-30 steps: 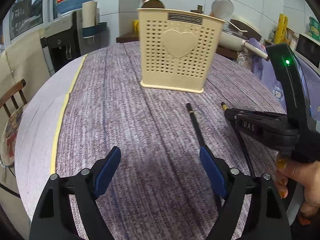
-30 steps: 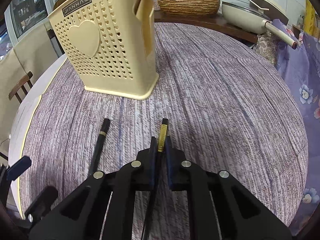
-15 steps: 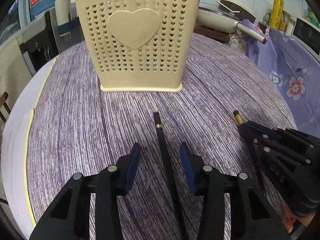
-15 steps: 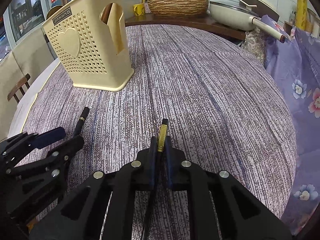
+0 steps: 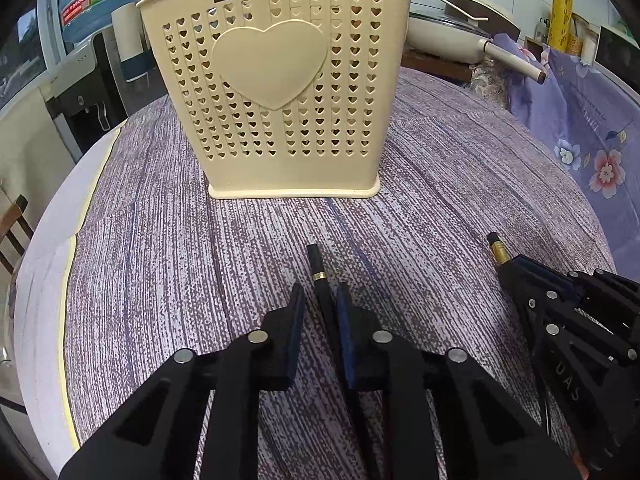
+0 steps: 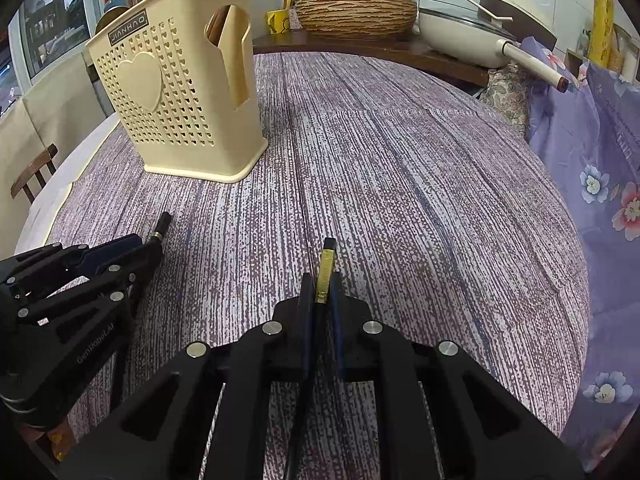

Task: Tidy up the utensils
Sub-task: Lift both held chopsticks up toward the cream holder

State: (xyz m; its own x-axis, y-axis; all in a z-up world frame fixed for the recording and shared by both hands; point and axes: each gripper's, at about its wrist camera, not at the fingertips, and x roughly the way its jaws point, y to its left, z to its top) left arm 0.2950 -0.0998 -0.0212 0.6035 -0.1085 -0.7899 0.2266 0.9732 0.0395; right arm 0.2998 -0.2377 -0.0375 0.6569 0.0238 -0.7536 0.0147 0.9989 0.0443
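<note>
left gripper [image 5: 319, 300] fingers closing around black chopstick [image 5: 318, 268]; right gripper [image 6: 321, 292] clamped on gold-tipped chopstick [image 6: 326, 266]; cream holder [image 5: 276, 80] beyond.

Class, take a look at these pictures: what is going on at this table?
A person holds a gripper in each hand over a table. The right gripper is shut on one chopstick. The left gripper is closing around the other chopstick. Both chopsticks point toward the cream holder, which stands upright ahead.

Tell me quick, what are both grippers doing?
Left gripper: jaws closing around a black chopstick.
Right gripper: shut on a gold-banded chopstick.
</note>
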